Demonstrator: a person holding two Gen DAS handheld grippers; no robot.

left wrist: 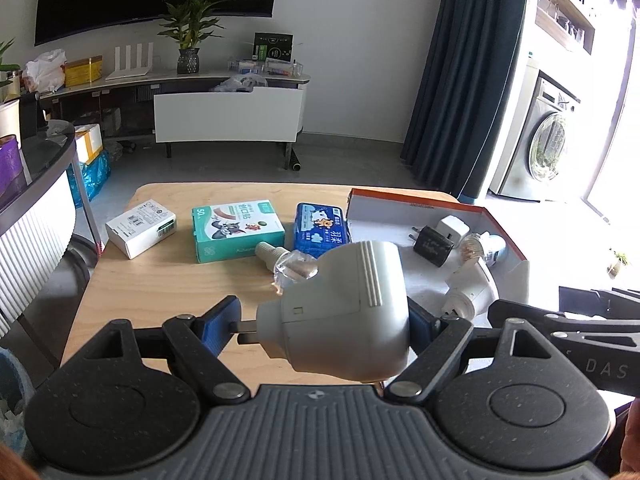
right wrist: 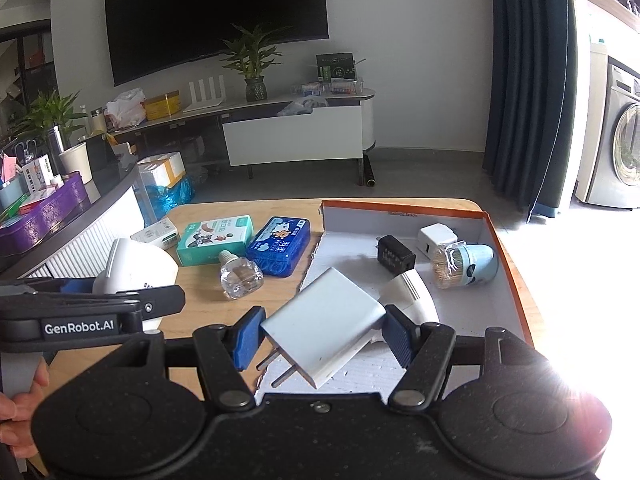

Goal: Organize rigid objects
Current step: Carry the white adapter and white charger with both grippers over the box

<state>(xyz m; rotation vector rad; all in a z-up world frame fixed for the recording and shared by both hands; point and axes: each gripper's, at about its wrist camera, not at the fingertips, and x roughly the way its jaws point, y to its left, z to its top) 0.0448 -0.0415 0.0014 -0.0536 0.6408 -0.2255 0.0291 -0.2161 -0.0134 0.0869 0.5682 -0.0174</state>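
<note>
Left gripper (left wrist: 324, 320) is clamping a grey plug-in device (left wrist: 344, 316) above the wooden table (left wrist: 168, 292), and right gripper (right wrist: 320, 338) is gripping a flat white charger (right wrist: 324, 330) (prongs pointing down-left) over the near edge of the orange-rimmed tray (right wrist: 508, 248). Sitting in the tray: a black adapter (right wrist: 394, 258), a small white adapter (right wrist: 436, 240), a blue toothpick holder (right wrist: 466, 266) and a white plug-in unit (right wrist: 412, 296) just past the charger. Lying left of the tray are a clear refill bottle (right wrist: 238, 276), a blue tissue pack (right wrist: 280, 252), a teal box (right wrist: 214, 240) and a white box (left wrist: 140, 228).
</note>
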